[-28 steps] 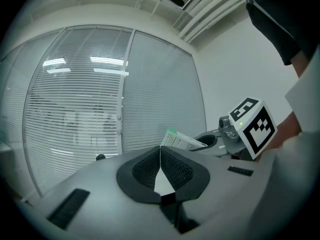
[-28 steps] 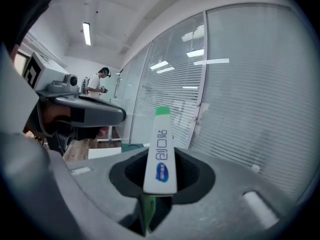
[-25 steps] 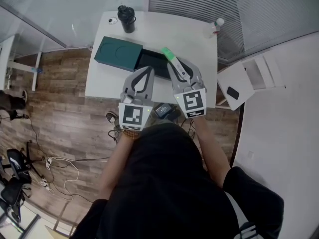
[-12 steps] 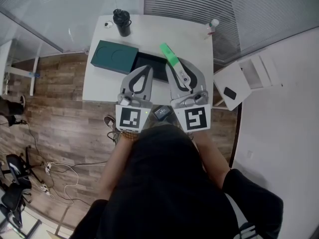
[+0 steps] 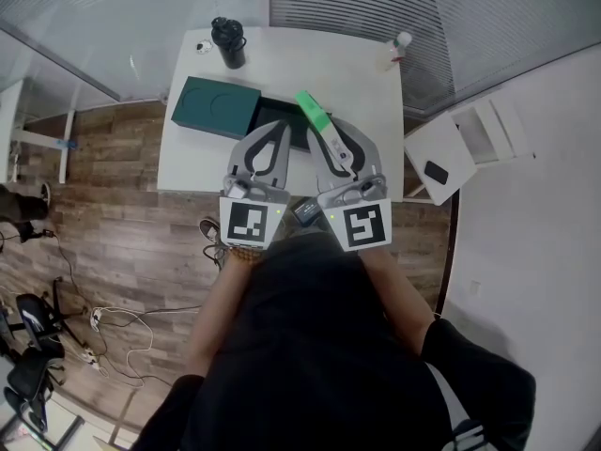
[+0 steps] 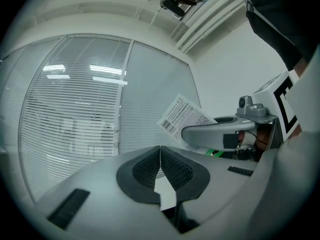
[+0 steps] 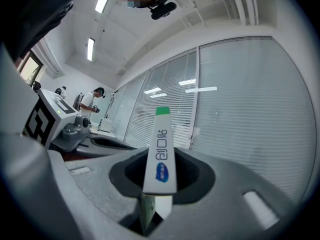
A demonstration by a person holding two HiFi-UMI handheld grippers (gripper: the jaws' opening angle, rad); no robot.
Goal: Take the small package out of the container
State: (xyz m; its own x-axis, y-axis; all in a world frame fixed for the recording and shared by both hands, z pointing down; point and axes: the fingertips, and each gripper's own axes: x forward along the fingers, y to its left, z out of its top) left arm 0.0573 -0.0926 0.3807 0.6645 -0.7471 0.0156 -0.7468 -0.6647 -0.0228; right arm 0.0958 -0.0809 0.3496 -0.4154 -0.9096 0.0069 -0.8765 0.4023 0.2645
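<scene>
My right gripper (image 5: 321, 132) is shut on the small package (image 5: 313, 115), a slim white box with a green end, held up above the white table (image 5: 362, 83). In the right gripper view the package (image 7: 160, 151) stands upright between the pads of the right gripper (image 7: 159, 179). My left gripper (image 5: 278, 130) is beside it, shut with nothing in it; its pads (image 6: 172, 168) meet. The package's barcode side (image 6: 181, 116) shows in the left gripper view. Below lies the open dark container (image 5: 280, 115) with its green lid (image 5: 214, 106) to the left.
A black bottle (image 5: 230, 39) stands at the table's far left corner, a small clear bottle (image 5: 398, 49) at the far right. A white cabinet (image 5: 443, 158) with a dark phone stands right of the table. Glass walls with blinds lie behind it.
My right gripper has drawn back toward the body with the package, which has shifted slightly left. The left gripper has barely moved.
</scene>
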